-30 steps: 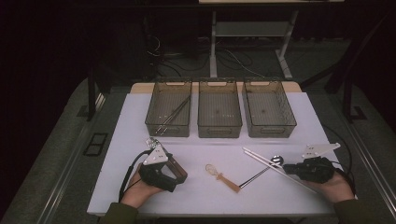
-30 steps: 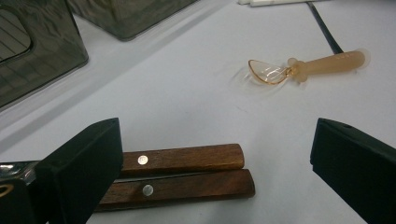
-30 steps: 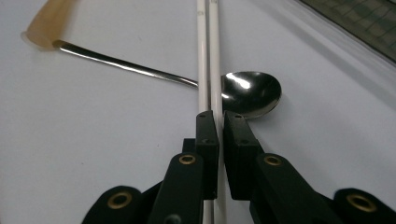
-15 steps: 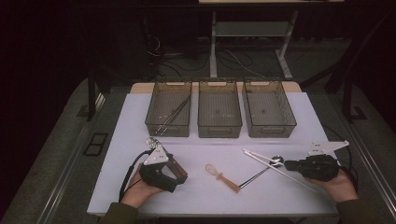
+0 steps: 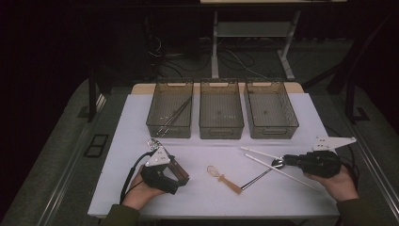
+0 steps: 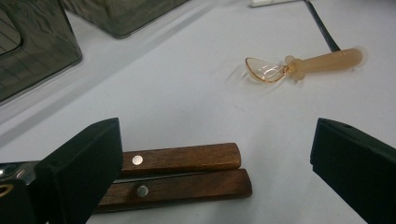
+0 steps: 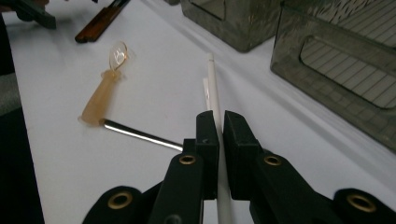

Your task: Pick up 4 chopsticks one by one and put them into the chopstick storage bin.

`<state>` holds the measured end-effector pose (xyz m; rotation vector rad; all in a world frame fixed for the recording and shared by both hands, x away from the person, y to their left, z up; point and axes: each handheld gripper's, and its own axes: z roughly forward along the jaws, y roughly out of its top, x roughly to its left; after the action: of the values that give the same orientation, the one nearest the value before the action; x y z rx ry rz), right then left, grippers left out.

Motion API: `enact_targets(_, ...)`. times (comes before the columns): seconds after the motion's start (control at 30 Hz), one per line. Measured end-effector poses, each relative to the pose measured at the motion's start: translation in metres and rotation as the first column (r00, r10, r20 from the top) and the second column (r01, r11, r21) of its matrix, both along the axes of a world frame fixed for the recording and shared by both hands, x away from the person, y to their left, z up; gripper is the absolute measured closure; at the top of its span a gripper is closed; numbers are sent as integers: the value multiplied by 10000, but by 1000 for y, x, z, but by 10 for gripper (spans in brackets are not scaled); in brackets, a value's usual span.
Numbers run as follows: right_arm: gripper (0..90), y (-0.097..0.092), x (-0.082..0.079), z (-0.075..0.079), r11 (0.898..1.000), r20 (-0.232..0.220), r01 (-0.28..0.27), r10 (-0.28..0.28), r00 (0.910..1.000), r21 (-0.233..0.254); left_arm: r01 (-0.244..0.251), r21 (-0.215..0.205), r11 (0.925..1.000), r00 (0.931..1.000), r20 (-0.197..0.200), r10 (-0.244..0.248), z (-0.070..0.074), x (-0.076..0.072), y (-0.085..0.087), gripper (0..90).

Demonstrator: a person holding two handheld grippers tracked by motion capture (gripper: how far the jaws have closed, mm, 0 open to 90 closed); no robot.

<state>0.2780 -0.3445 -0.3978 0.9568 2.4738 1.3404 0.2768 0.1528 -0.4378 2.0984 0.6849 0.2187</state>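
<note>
White chopstick (image 7: 214, 88) sits clamped between the right gripper's (image 7: 220, 122) near-closed jaws; left gripper (image 6: 212, 158) gapes wide above wooden handles (image 6: 182, 175).

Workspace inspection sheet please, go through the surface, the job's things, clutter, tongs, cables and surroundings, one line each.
Surface: white table top, flat, no spills seen.
Job's things: white chopsticks, one clamped, one lying beside it; three grey bins in a row at the far edge, the left bin holding thin sticks.
Clutter: amber plastic spoon; dark metal spoon across the chopsticks; two wooden handles side by side.
Tongs: right tongs shut on a chopstick; left tongs open over the wooden handles, not touching them.
Cables: black cable loops from the left tongs; more on the floor behind.
Surroundings: dark room, table legs behind.
</note>
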Motion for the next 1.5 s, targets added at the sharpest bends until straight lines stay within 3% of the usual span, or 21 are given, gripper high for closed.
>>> enact_targets(0.37, 851, 6, 8, 11, 9980, 115, -177, 170, 9998, 611, -10, -3, 10000, 10000, -88, 10, -2, 1, 1, 5)
enact_targets(0.53, 851, 10, 12, 18, 9970, 256, -159, 140, 9996, 753, -102, -221, 9997, 9999, -125, 99, -2, 2, 3, 0)
enact_targets(1.17, 850, 44, 33, 46, 9939, 769, -433, 356, 9964, 1017, -109, -122, 9999, 9999, -72, 108, -2, 1, 3, 0)
enact_targets(1.5, 850, 68, 50, 52, 9940, 884, -453, 365, 9954, 998, -96, -110, 9999, 9999, -46, 95, -2, 0, 2, 0)
